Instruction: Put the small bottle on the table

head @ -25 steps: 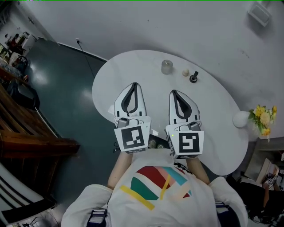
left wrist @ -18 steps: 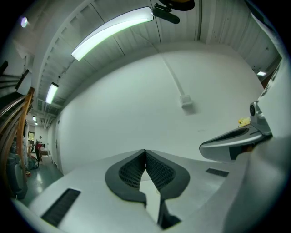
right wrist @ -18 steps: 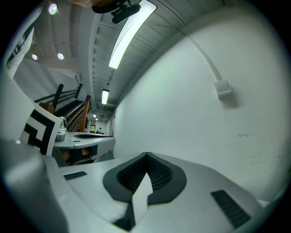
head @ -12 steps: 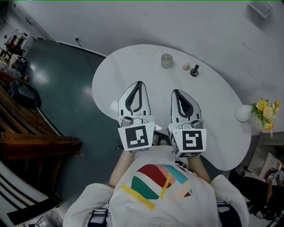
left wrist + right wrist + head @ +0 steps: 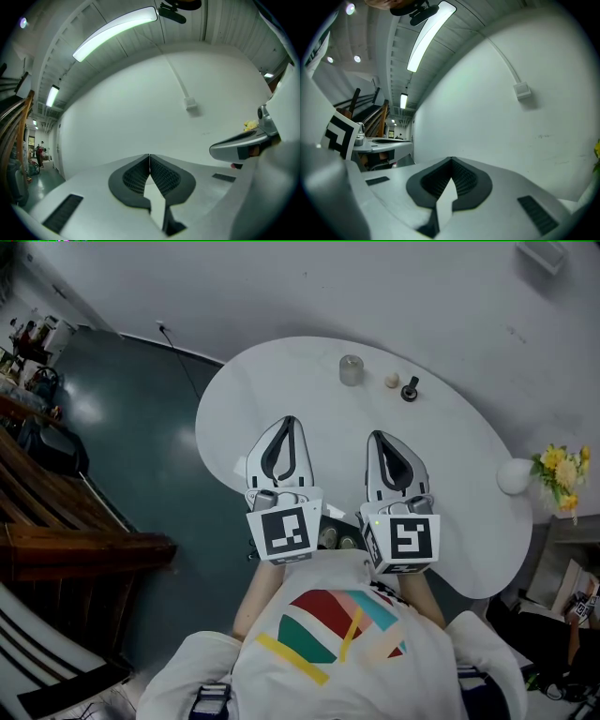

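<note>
There is one white table (image 5: pixel 272 371). On its far part there are three small things: one clear glass jar (image 5: pixel 351 369), one pale little ball (image 5: pixel 392 380) and one small black thing (image 5: pixel 410 390), perhaps a bottle. At the right there is one round white vase (image 5: pixel 513 477) and one bunch of yellow flowers (image 5: pixel 560 474). There are two grippers: the left gripper (image 5: pixel 287 420) and the right gripper (image 5: pixel 377 436).

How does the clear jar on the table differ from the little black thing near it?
The clear jar is pale, see-through and bigger; the black thing is dark and smaller. The jar stands left of the beige ball, the black thing right of it. Both sit on the white table.
</note>
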Tool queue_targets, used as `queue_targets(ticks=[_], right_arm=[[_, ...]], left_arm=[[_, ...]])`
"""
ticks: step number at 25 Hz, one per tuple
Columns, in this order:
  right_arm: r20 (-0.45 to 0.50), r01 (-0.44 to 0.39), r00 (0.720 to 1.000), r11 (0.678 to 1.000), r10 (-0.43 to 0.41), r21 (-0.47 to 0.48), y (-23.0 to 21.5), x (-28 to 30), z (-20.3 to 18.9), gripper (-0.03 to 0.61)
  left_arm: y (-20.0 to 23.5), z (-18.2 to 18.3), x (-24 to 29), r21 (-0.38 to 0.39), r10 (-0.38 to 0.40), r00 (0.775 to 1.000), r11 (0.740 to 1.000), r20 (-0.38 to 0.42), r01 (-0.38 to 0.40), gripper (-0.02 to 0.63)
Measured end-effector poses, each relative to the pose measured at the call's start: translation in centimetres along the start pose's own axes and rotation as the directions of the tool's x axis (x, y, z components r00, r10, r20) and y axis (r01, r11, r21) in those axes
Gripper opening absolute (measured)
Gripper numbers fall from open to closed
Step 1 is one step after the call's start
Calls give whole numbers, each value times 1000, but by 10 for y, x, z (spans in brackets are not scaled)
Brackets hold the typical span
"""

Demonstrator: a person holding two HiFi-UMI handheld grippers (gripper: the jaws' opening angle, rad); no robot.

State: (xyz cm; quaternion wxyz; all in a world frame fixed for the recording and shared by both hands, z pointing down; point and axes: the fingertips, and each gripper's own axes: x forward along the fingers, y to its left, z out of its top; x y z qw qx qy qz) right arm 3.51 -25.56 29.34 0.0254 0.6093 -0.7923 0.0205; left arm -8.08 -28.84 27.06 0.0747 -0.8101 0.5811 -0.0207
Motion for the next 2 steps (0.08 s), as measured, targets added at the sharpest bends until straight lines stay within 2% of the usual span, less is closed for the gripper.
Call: queue_targets(ticks=[2], right_arm=[[1, -4, 1000, 1000, 4, 0, 1, -2, 0, 11]], left_arm=[[0, 1, -1, 3, 1, 1000, 1000, 2, -1, 17]])
